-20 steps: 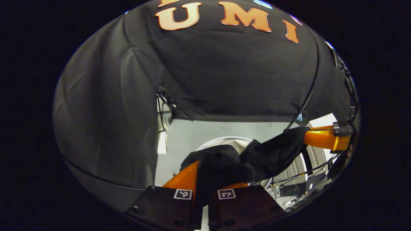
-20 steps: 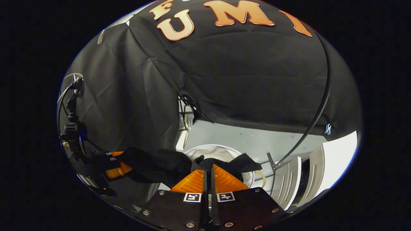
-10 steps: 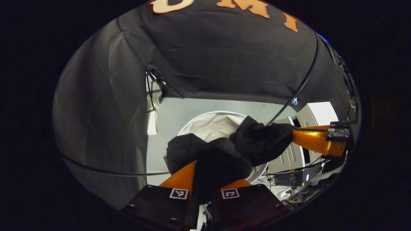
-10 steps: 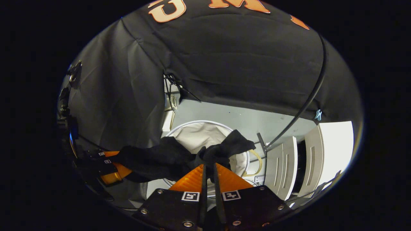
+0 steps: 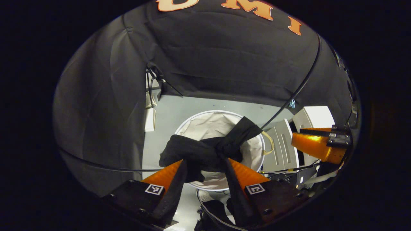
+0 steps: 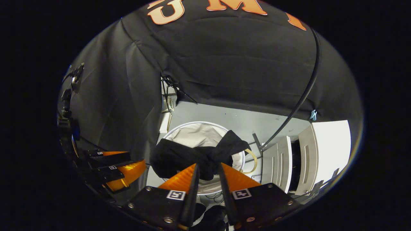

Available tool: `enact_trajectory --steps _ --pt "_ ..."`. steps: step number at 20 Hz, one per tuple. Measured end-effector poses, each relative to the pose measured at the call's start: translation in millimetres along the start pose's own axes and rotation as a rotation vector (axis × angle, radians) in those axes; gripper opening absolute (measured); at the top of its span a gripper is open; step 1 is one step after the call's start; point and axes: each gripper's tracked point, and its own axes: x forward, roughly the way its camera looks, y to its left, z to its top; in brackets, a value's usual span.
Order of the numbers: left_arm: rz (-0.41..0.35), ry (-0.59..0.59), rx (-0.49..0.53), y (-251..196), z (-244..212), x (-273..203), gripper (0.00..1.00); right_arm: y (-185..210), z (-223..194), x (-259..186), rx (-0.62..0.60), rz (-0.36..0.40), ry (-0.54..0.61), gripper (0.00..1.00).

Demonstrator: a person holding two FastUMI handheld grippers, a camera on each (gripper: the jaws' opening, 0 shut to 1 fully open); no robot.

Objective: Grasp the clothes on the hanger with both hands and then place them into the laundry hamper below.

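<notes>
While black clothes drape the hamper, both grippers' fingers gape.

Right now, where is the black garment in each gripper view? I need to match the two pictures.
Left gripper view: the black garment is low of centre, draped across the near rim of the hamper, just beyond the spread fingers of the left gripper.
Right gripper view: it sits low and left of centre, just ahead of the right gripper, whose fingers are parted.
Shared landmark: the white laundry hamper under it.
</notes>
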Motion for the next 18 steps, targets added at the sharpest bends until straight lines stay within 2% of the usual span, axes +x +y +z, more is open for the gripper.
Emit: enact_trajectory --steps 1,2,4,5,7,12,18 --pt "0.008 -0.005 -0.008 2 3 -2 0.78 -1 1 -4 0.001 -0.007 -0.005 0.51" --pt "0.011 -0.01 -0.018 2 3 -6 0.8 -3 3 -8 0.001 -0.018 -0.009 0.5" --pt "0.033 -0.021 -0.032 6 1 -16 0.93 -8 3 -14 -0.005 -0.04 -0.016 0.76" --pt "0.052 -0.024 -0.039 10 5 -19 1.0 -9 4 -17 -0.008 -0.045 -0.015 0.84" --pt "0.103 -0.047 -0.058 23 10 -25 0.98 -12 6 -27 -0.009 -0.06 -0.022 0.92" --pt "0.139 -0.118 -0.078 45 27 -61 0.99 -25 29 -69 0.001 -0.086 -0.087 0.93" --pt "0.18 -0.283 -0.111 75 78 -129 0.99 -61 83 -147 0.004 -0.138 -0.246 0.93"
